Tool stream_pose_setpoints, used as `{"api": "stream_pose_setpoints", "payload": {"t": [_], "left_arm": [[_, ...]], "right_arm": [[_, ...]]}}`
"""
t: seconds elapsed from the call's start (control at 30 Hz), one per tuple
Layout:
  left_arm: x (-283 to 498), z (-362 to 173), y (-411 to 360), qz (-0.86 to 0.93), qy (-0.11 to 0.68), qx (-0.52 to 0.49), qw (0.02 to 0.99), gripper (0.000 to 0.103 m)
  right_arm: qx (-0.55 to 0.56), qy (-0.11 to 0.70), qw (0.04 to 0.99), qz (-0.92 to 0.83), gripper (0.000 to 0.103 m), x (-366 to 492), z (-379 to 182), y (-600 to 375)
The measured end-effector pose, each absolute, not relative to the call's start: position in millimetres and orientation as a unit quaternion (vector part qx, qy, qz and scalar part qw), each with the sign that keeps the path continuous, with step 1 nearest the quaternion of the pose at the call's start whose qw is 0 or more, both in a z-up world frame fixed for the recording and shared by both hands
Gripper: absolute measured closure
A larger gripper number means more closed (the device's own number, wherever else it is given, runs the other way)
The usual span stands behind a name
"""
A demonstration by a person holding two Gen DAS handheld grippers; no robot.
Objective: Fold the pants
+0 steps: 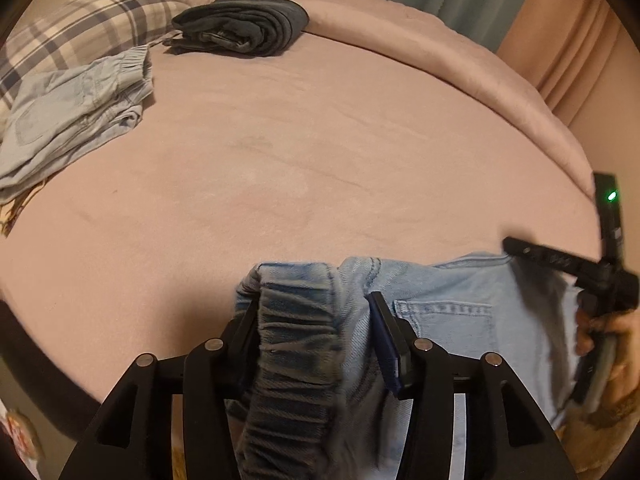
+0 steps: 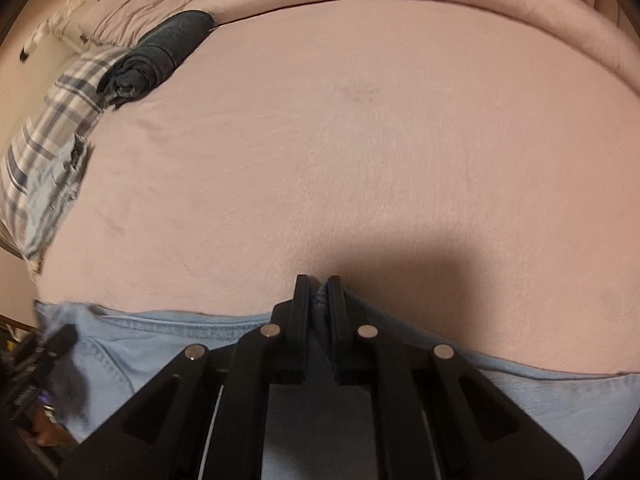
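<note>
Stretching side to side along the near edge of the pink bed, the light-blue jeans are hanging waistband-up. The left tongs are pinching the gathered elastic waistband; the right tongs are pinching its other end. No writing is showing.

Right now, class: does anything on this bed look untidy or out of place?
Yes. The light blue garment lies crumpled, partly on the plaid pillow, while the dark garment beside it is neatly folded. The left gripper and right gripper hold the jeans at the bed's near edge, not yet folded.
</note>
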State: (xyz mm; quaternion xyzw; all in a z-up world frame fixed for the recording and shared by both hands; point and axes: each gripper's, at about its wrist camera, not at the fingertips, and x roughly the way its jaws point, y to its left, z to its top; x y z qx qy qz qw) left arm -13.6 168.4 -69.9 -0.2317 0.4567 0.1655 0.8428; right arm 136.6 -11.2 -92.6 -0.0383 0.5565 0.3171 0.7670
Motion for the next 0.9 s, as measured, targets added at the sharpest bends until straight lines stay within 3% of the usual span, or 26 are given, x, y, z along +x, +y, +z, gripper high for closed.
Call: {"api": "stream_pose_setpoints", "payload": {"t": [0.27,0.33,0.43,0.63,0.9], "left_arm": [[-37,-8,146,0.131,0.396,-0.231,0.879,0.052],[-32,-13,136,0.099,0.405,-0.237,0.878,0.052],[-20,-34,123,0.096,0.441,-0.225,0.864,0.066],[-16,-85,120,0.124,0.505,-0.234,0.821,0.076],[-18,-93,120,0.13,0.496,-0.26,0.818,0.076]], "right_arm": [[-0.054,0.549,0.777,0.303,0.094,135,-94,-8],[-0.055,0.548,0.779,0.301,0.094,136,-94,-7],[-0.055,0.547,0.78,0.297,0.094,136,-94,-6],[-0.053,0.546,0.782,0.295,0.094,136,-94,-8],[-0.061,0.542,0.788,0.286,0.094,135,-95,-5]]}}
